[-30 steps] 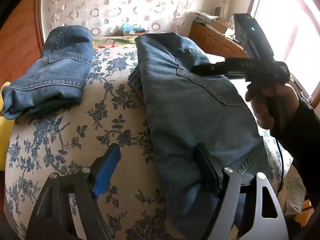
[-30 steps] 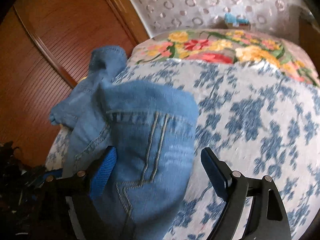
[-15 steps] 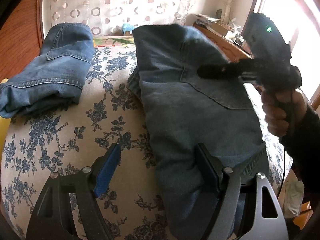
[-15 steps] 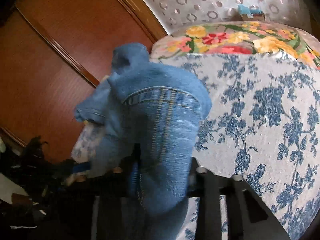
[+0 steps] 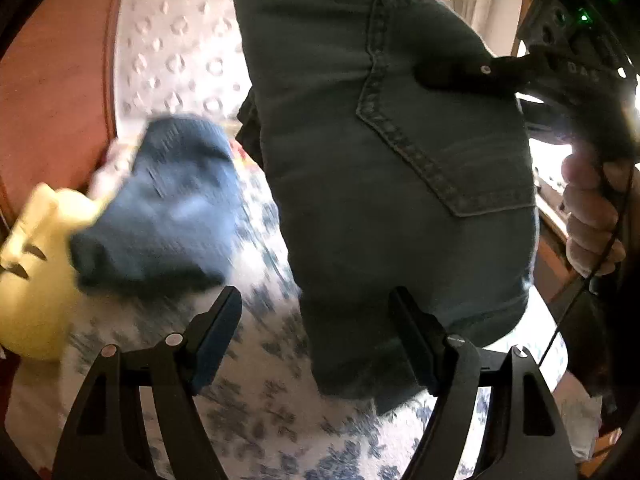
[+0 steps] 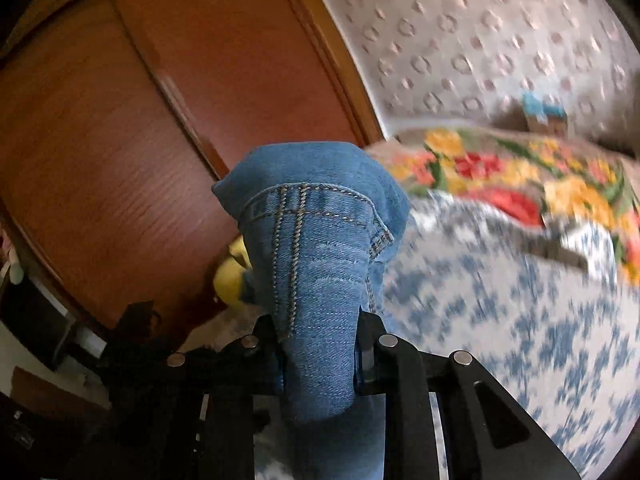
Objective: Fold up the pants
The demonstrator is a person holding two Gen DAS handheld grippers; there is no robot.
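1. Blue-flowered bedding covers the bed (image 6: 520,340) you work over, with a wooden wall panel (image 6: 140,120) behind it and a second pair of jeans (image 5: 168,200) lying folded by a yellow object (image 5: 36,264).
2. Your right gripper (image 6: 320,356) has its fingers closing on a bunched seam of the pants (image 6: 316,264); the denim fills the narrow gap and hangs up off the bed.
3. Your left gripper (image 5: 316,340) has its fingers standing wide with nothing pinched. The pants (image 5: 380,160) hang just ahead of it, their lower edge against the inner face of the right-hand finger (image 5: 412,340), the left-hand finger (image 5: 216,332) well clear.
4. Risk: only one point holds the weight, so the thick bundle could slide out of the right fingers, or the fold could fall open.
5. Risk: closing the left fingers now would likely catch only an edge, giving a crooked fold.
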